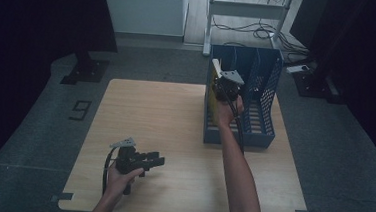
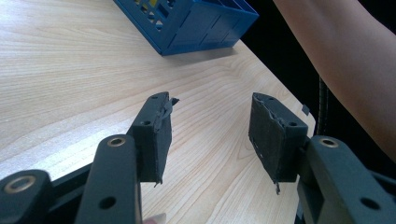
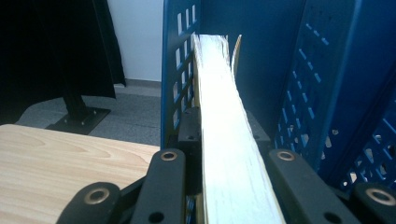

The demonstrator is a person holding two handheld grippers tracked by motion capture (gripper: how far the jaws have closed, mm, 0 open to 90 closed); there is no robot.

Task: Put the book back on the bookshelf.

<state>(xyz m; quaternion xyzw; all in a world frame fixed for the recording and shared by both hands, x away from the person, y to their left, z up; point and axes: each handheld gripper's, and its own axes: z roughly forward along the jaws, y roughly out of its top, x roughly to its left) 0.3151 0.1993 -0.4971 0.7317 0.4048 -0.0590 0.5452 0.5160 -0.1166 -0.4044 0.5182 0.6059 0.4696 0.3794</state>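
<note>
- The right hand-held gripper is at the blue file rack, which stands at the far right of the tabletop; its jaws are clamped on a book.
- In the right gripper view the book shows edge-on: a thick block of white pages, slightly fanned at the far end, with a thin yellowish cover curling away beside it.
- The book stands upright in the rack's left compartment, close against the perforated blue side wall; a second perforated divider rises to its right.
- From the high view the book's yellow cover shows just left of the gripper, inside the rack.
- The rack is open-topped, with slotted walls and several upright dividers.
- The left hand-held gripper lies low over the near left part of the tabletop, well apart from the rack.
- In the left gripper view its jaws stand apart with nothing between them; the dark pads look worn and frayed at the edges, bare pale wood under them.
</note>
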